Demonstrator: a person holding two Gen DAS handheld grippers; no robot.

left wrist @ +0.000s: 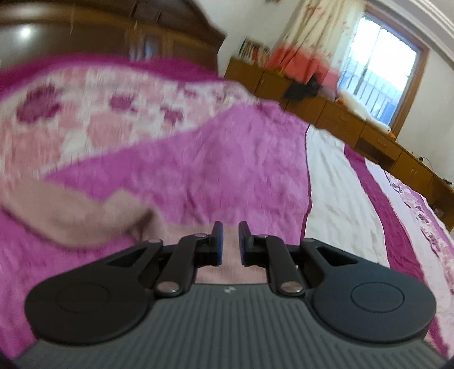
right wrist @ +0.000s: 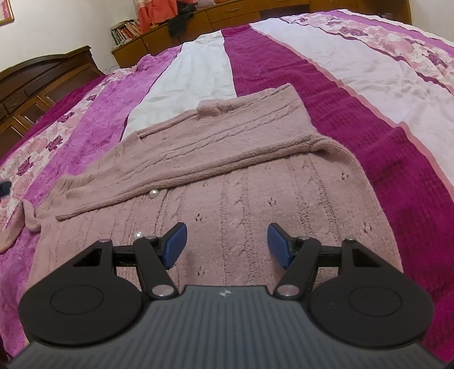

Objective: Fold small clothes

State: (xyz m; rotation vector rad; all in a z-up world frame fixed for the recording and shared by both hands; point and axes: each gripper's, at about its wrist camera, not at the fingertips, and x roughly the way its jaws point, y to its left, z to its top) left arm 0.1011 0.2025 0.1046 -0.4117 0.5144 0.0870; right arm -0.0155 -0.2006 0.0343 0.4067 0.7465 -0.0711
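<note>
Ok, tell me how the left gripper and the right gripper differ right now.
The left gripper has its fingers close together with a narrow gap; the right gripper has its fingers spread wide. The left view is blurred, over the bedspread and a bit of the pink cardigan; the right view is sharp, over the cardigan's body. Both have blue pads and hold nothing.

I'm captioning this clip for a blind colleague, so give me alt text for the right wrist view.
A dusty-pink cable-knit cardigan with pearl buttons lies flat on a magenta, white and floral striped bedspread, one sleeve folded diagonally across its front. The right gripper hovers over its lower part, its blue-padded fingers spread wide and empty. Wooden cabinets stand behind.
</note>
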